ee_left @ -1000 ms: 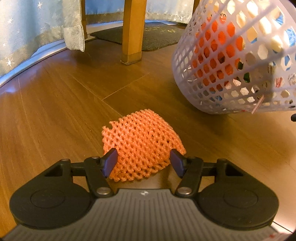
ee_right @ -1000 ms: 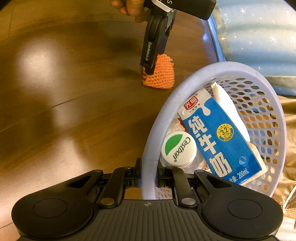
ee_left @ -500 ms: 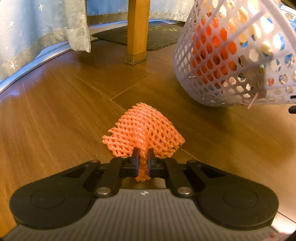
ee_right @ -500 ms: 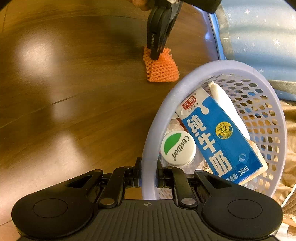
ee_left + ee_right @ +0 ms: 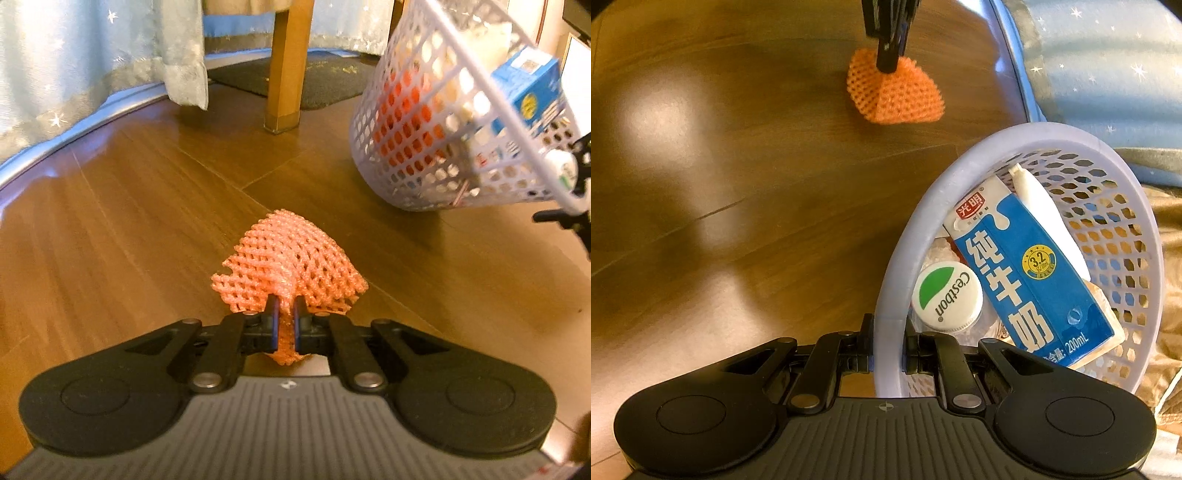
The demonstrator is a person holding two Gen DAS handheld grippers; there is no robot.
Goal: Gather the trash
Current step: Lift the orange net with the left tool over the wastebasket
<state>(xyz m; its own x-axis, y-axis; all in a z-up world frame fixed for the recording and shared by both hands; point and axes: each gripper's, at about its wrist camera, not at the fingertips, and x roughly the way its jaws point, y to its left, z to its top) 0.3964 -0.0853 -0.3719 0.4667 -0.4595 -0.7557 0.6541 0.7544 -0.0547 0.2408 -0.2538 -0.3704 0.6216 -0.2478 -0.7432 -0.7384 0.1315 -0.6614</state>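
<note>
On the left, the left claw (image 5: 284, 314) is clenching a fold of the orange foam net (image 5: 291, 258), its jaws pinching the bunched mesh between them while the rest of the net is fanning out ahead over the wooden floor (image 5: 129, 221); from the right wrist view the net (image 5: 894, 92) is hanging from that claw (image 5: 888, 62), and whether its lower edge is still brushing the floor cannot be told. So the pickup of this piece looks done, and what is left for it, by my judgement, is carrying it across to the basket and letting go over the opening. Further right, the lavender mesh basket (image 5: 424, 140) is sitting tilted, well apart from the net, and it is already holding collected trash: a blue milk carton (image 5: 1030, 273), a white bottle cap with a green mark (image 5: 946, 295), a white tube (image 5: 1045, 210) and something orange showing through the wall. On the far right, the right claw (image 5: 888, 350) is gripping the basket's rim (image 5: 916, 221), its jaws closed tight on either side of the plastic edge and keeping the mouth turned toward the left claw. No other loose trash is showing on the floor in these views, so the task seems to be nearing its end.
</note>
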